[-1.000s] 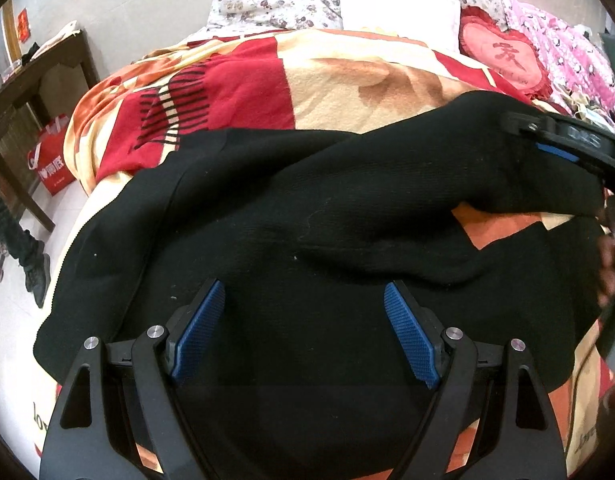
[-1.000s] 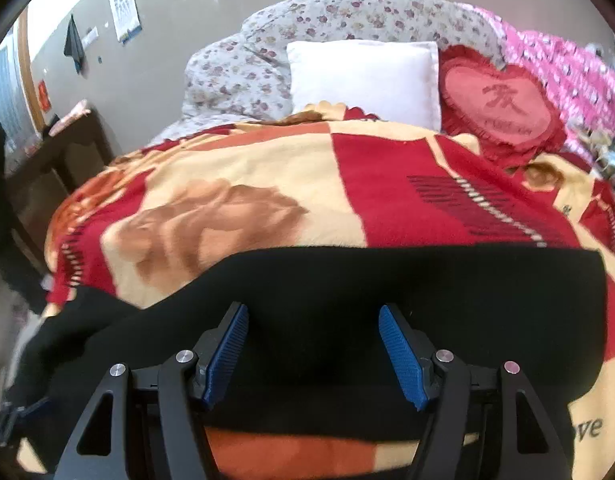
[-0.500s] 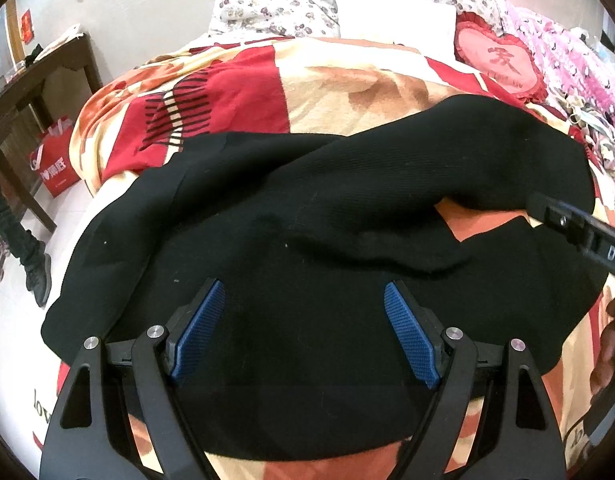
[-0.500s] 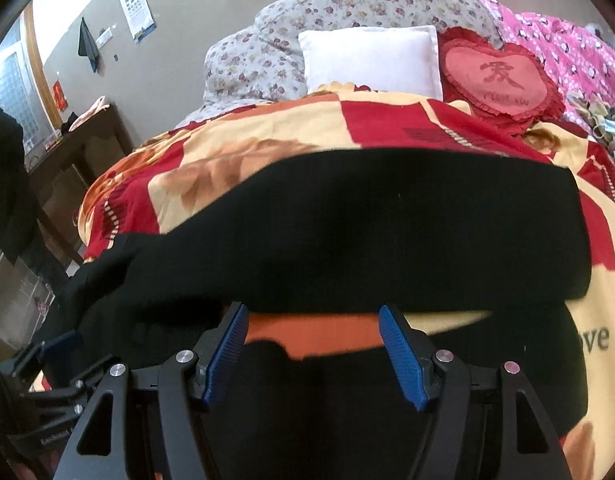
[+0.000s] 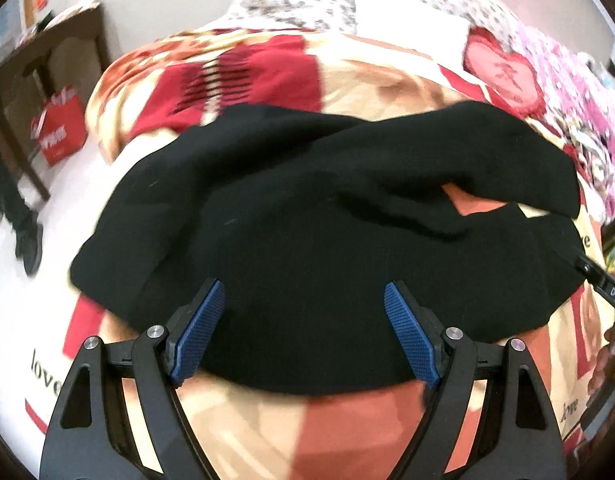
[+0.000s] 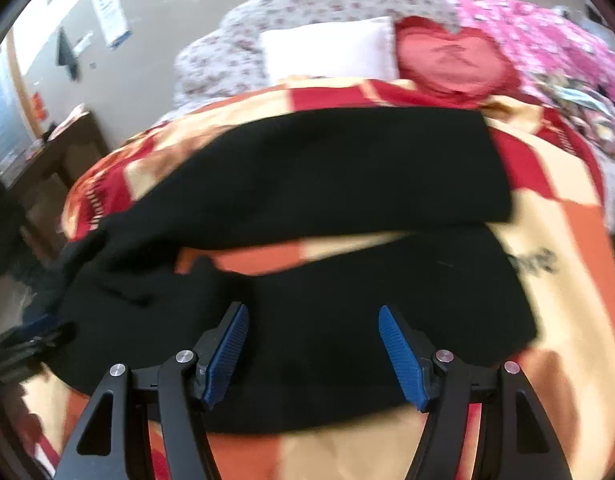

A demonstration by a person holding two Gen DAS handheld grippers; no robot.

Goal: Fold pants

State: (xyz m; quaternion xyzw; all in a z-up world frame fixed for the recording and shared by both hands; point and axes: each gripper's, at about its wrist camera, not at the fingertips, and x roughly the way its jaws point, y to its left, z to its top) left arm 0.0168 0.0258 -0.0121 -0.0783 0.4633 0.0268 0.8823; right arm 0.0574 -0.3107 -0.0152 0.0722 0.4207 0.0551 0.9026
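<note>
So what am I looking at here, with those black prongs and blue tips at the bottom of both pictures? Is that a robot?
No robot here: a person carries a hand-held gripper in each hand, and each one has a wide-angle camera looking along its two fingers. One picture comes from the left hand-held gripper, the other from the right hand-held gripper. The blue parts are the finger pads. Both look down at a pair of black pants spread on a red and cream blanket on a bed, with a white pillow and a red heart-shaped cushion at the far end. Both grippers stand open above the pants; neither holds anything.
</note>
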